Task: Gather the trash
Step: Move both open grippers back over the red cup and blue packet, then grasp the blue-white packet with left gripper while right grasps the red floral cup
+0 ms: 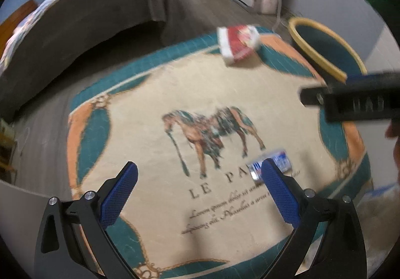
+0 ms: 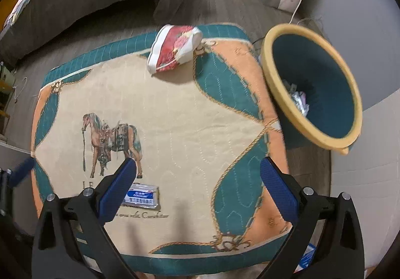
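Both grippers, left gripper (image 1: pixel 200 194) and right gripper (image 2: pixel 198 190), hung spread and empty. The blue-and-silver packet (image 2: pixel 142 196) lay flat at lower left on the rug (image 2: pixel 190 128); probably light, crinkly, slippery, best pinched across its short edges. The bin (image 2: pixel 312 83) stood at right.

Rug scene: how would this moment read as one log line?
left tongs open, empty | right tongs open, empty | blue packet, red-white wrapper on rug | bin holds trash

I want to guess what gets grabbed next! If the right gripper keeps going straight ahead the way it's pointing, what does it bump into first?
Probably just the rug. The open right gripper points down at bare cream fabric; the blue-and-white packet lies off by its left finger, and the trash bin sits off to the right. Depth is hard to judge.
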The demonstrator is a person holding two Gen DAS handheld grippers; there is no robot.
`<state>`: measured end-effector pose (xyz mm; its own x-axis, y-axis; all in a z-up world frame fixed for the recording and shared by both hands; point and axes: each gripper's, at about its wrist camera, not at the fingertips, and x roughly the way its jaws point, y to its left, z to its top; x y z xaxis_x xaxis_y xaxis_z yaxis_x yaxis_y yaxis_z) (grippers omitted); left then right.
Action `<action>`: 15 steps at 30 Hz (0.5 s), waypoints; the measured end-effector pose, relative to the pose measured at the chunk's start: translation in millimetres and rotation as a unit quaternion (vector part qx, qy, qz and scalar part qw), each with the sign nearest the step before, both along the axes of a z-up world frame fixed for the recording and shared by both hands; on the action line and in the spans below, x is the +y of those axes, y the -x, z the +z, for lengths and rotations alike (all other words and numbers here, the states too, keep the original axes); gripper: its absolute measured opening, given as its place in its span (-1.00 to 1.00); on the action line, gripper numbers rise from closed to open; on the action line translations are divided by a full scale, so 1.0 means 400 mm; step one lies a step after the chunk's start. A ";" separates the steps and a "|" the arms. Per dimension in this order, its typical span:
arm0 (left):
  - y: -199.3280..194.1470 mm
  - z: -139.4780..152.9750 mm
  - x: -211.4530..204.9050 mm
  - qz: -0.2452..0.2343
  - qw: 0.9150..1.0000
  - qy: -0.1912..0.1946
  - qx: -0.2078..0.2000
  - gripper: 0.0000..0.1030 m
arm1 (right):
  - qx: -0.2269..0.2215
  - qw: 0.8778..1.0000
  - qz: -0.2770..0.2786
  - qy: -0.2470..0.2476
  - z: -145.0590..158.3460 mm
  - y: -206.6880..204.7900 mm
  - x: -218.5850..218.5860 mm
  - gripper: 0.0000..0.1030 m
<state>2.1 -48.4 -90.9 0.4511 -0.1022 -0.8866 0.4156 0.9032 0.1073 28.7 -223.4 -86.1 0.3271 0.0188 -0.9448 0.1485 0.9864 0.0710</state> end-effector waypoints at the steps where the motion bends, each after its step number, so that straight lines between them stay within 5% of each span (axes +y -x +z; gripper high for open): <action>1: 0.003 -0.012 -0.012 -0.007 1.000 -0.003 0.005 0.90 | -0.002 1.000 -0.002 -0.003 0.002 -0.001 -0.002 0.89; 15: 0.016 -0.118 -0.133 0.005 0.998 0.038 0.053 0.82 | -0.002 0.997 -0.073 -0.009 -0.008 -0.016 -0.128 0.89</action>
